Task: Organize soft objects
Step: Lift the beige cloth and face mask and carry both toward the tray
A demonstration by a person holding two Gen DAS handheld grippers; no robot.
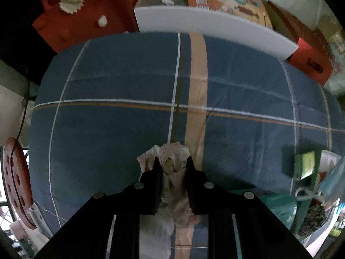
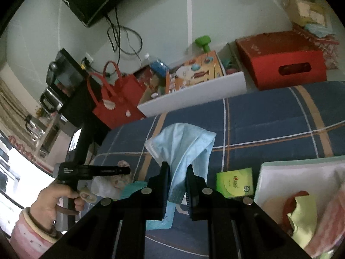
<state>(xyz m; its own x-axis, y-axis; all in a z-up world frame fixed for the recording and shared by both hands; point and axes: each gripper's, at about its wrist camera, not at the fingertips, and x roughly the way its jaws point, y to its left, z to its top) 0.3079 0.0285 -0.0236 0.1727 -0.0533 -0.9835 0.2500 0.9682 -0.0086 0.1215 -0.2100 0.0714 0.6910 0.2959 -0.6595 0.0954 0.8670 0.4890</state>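
Note:
My left gripper is shut on a crumpled pale pink and cream cloth, held over the blue plaid bed cover. My right gripper is shut on a light blue cloth, which bunches up above the fingers and hangs between them. In the right wrist view the left gripper shows at the left, held by a hand, with pale cloth beneath it. A white tray at the right holds a yellow-green cloth and other soft items.
A green box lies on the bed beside the tray; it also shows in the left wrist view. Beyond the bed stand a white drawer, a red box, a red bag and a black stand.

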